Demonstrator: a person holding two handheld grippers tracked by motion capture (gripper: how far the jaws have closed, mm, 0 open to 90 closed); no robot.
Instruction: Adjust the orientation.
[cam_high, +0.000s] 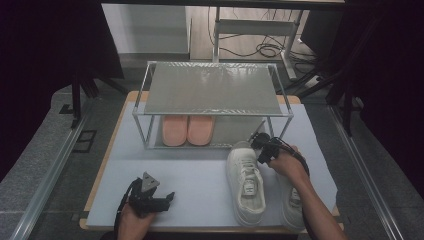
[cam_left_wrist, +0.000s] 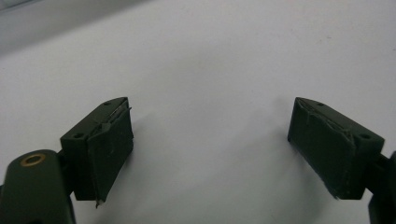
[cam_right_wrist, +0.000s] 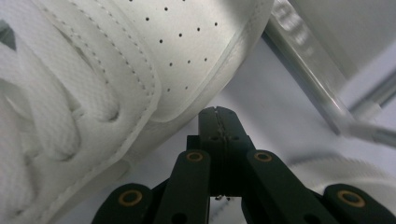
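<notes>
Two white sneakers lie on the white table at the right. The nearer-centre sneaker (cam_high: 246, 182) (cam_right_wrist: 116, 70) points its toe toward the rack. The other sneaker (cam_high: 291, 200) (cam_right_wrist: 345, 170) is partly hidden under the person's right forearm. My right gripper (cam_high: 257, 141) (cam_right_wrist: 218, 114) is shut with nothing between its jaws, its tips right at the toe side of the centre sneaker, close to the rack's front leg (cam_right_wrist: 308, 60). My left gripper (cam_high: 165, 200) (cam_left_wrist: 210, 140) rests low near the table's front edge, jaws wide open over bare table.
A two-tier metal shoe rack (cam_high: 215, 90) stands at the back of the table (cam_high: 190, 170). A pair of pink slippers (cam_high: 187, 130) sits on the left of its lower shelf. Cables lie on the floor behind the rack.
</notes>
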